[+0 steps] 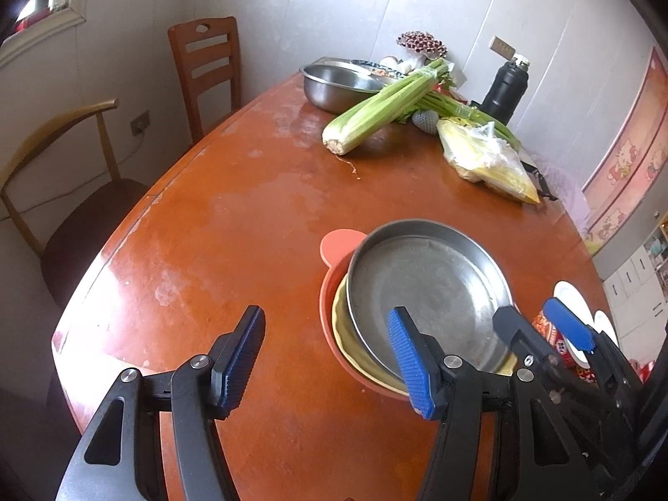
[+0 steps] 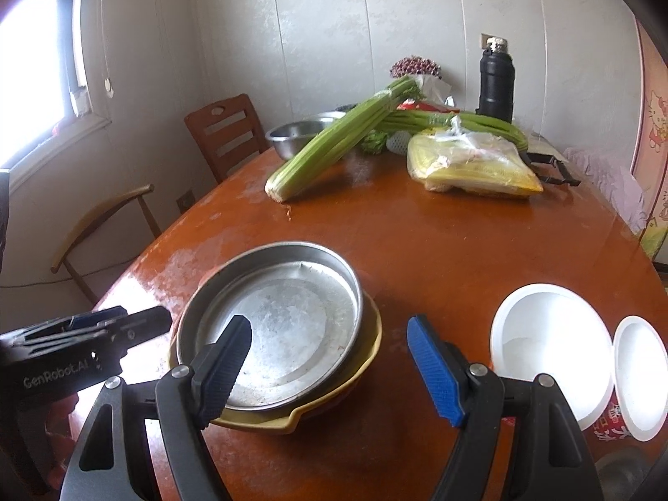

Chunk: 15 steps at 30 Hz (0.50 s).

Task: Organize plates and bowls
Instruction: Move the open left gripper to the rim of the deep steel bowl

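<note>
Near the front edge of the wooden table (image 1: 217,225), the left wrist view shows the left gripper (image 1: 325,359) with jaws spread, holding nothing. Just beside it a steel pan (image 1: 430,288) sits nested in a yellow dish (image 1: 346,334) inside an orange bowl (image 1: 334,246). Celery (image 1: 375,112) lies toward the far edge.

In the right wrist view, the right gripper (image 2: 330,363) hovers with jaws spread and empty over the same stack's right rim; a white bowl (image 2: 547,334) stands toward the right edge.
</note>
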Each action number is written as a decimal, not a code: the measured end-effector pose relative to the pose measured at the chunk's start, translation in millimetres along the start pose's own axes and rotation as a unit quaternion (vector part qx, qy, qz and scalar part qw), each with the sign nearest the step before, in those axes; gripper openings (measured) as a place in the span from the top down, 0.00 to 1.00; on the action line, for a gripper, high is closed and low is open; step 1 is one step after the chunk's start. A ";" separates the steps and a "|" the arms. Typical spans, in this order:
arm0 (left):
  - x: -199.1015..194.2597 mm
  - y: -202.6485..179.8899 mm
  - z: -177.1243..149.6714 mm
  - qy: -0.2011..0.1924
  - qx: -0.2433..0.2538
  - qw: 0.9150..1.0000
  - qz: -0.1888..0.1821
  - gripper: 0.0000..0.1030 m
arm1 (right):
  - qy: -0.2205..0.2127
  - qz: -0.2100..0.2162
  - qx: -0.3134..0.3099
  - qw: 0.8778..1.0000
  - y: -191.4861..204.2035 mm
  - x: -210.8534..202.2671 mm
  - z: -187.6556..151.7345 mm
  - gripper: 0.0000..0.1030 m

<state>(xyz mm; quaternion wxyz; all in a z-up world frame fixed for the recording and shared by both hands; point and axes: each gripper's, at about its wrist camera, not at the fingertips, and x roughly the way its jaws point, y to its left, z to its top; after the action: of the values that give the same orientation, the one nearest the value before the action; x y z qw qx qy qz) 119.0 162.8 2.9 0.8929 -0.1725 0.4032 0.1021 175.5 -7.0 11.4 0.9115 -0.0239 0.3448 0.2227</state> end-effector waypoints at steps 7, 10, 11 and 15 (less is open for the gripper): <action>-25.3 -18.2 -6.8 -0.021 0.019 1.000 -0.013 0.39 | -0.058 0.009 0.013 0.998 -5.6 -46.3 0.6 0.23; -37.9 -32.9 -9.5 -0.034 0.036 0.998 -0.026 0.39 | -0.080 0.010 0.012 0.997 -11.6 -73.8 -2.0 0.20; -42.7 -39.4 -11.1 -0.039 0.042 0.998 -0.032 0.39 | -0.086 0.009 0.011 0.996 -12.9 -80.7 -3.3 0.20; -59.4 -61.1 -18.5 -0.055 0.053 0.996 -0.056 0.39 | -0.112 0.010 0.010 0.994 -26.1 -115.6 -10.9 0.18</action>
<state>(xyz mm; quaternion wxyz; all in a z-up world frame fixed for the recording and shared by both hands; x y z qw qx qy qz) 87.1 96.8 50.2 0.9258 -0.1415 0.3482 0.0401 103.1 -77.7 74.1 0.9423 0.0144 0.2427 0.2299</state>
